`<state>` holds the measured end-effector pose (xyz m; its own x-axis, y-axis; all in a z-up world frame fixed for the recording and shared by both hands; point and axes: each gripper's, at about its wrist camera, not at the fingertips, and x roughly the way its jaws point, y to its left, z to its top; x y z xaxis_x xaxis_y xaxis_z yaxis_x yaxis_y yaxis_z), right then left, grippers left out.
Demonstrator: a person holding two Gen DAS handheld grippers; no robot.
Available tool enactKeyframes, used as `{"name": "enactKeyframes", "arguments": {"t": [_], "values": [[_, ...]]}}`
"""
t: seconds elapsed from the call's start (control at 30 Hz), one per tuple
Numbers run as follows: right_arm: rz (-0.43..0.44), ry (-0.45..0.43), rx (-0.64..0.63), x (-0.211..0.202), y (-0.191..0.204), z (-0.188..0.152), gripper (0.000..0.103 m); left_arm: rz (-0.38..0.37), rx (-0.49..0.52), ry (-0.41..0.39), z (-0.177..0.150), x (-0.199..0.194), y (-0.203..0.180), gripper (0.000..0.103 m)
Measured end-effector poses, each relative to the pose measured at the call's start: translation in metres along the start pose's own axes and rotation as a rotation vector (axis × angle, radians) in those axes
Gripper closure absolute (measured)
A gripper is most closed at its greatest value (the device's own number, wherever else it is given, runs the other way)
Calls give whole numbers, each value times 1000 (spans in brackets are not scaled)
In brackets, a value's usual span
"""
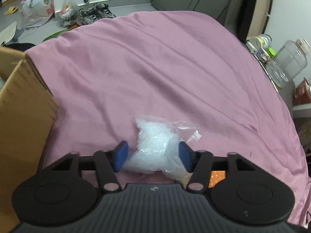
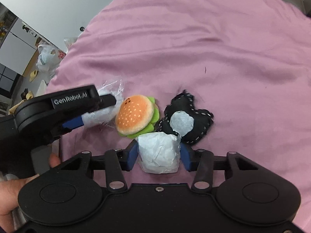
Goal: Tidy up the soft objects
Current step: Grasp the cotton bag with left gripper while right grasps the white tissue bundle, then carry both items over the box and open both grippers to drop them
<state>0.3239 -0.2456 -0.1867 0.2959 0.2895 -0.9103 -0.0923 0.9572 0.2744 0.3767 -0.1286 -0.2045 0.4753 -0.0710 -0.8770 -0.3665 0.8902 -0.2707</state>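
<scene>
Pink bedsheet (image 1: 155, 68) wrinkled across the bed. Cardboard box (image 1: 21, 116) against its left edge. Plastic bags (image 1: 37, 9) and shoes (image 1: 95, 13) on floor beyond; clear jar (image 1: 289, 58) at right.

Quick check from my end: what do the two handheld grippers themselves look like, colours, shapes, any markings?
Both are matte black plastic with blue finger pads. The left gripper and the right gripper each show two round discs, black linkage bars with silver pivot pins and a ribbed centre panel. The left one carries white "GenRobot.AI" lettering on its side in the right wrist view. No cables or sleeves visible.
</scene>
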Motion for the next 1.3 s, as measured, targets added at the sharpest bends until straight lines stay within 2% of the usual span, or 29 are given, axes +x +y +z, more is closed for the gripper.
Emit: {"name": "enactKeyframes", "arguments": {"t": [0.2, 0.57, 0.8, 1.0, 1.3], "values": [[17, -37, -3, -14, -1, 1, 58, 1, -15, -2, -1, -15, -1, 65], [29, -138, -10, -51, 14, -10, 58, -29, 24, -87, -6, -85, 9, 65], [60, -232, 11, -80, 27, -22, 58, -63, 7, -145, -7, -137, 33, 65], [66, -275, 6, -99, 41, -37, 58, -51, -4, -169, -10, -166, 54, 65], [121, -351, -37, -129, 74, -54, 58, -53, 0, -209, -17, -208, 90, 65]]}}
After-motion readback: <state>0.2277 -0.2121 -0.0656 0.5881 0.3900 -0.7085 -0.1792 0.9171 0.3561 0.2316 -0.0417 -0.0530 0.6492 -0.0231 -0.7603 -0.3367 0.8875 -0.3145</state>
